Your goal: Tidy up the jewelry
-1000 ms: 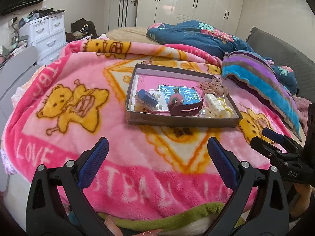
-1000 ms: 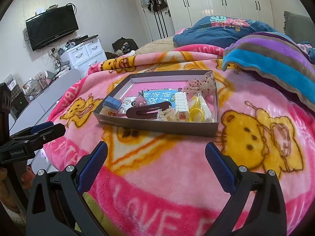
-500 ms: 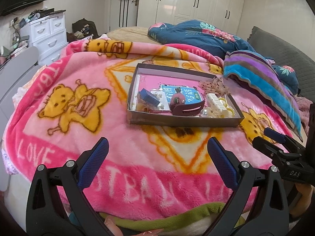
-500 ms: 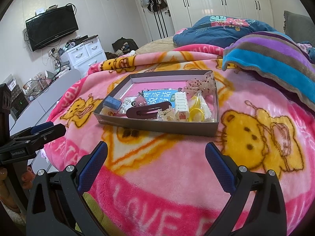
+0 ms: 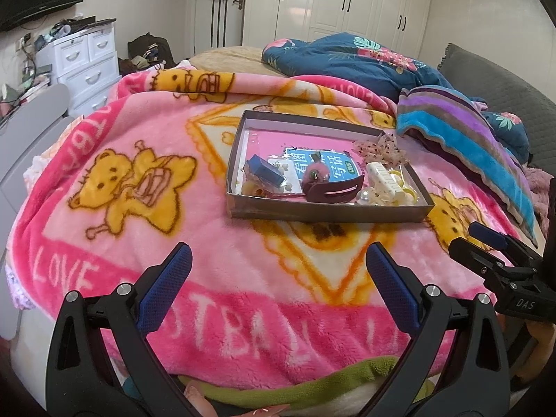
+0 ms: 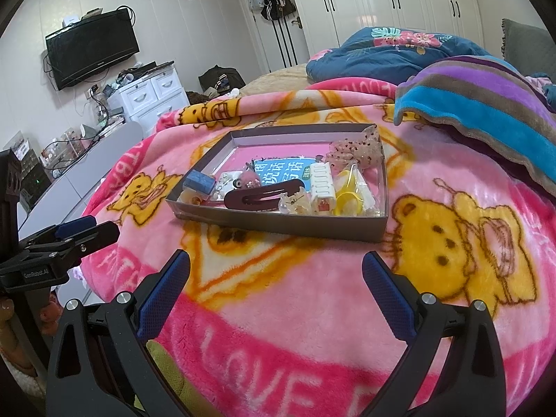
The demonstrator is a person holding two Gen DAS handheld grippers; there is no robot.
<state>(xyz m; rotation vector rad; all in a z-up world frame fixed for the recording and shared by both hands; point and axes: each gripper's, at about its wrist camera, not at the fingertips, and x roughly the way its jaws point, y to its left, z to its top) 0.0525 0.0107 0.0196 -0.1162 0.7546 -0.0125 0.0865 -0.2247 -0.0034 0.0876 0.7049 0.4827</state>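
A shallow grey box (image 5: 323, 216) (image 6: 278, 227) sits on the pink bear blanket (image 5: 139, 180). It holds a dark red hair clip (image 5: 333, 191) (image 6: 260, 196), a small blue box (image 5: 262, 172) (image 6: 197, 181), a pink fuzzy charm (image 5: 314, 172), a white comb clip (image 5: 384, 175) (image 6: 322, 184), yellow hair ties (image 6: 347, 201), a lacy bow (image 5: 380, 147) (image 6: 354, 149) and a blue card (image 5: 323, 163). My left gripper (image 5: 278, 278) is open and empty, short of the box. My right gripper (image 6: 276, 279) is open and empty, also short of it.
A striped blue and purple blanket (image 5: 465, 142) (image 6: 486, 104) lies right of the box, with a dark floral quilt (image 5: 354, 55) behind. White drawers (image 5: 87, 59) and a TV (image 6: 92, 50) stand at the left. The other gripper shows at each view's edge (image 5: 500, 260) (image 6: 59, 246).
Both grippers have barely moved; the left view has drifted slightly so the box sits a touch more to the right. Both stay open.
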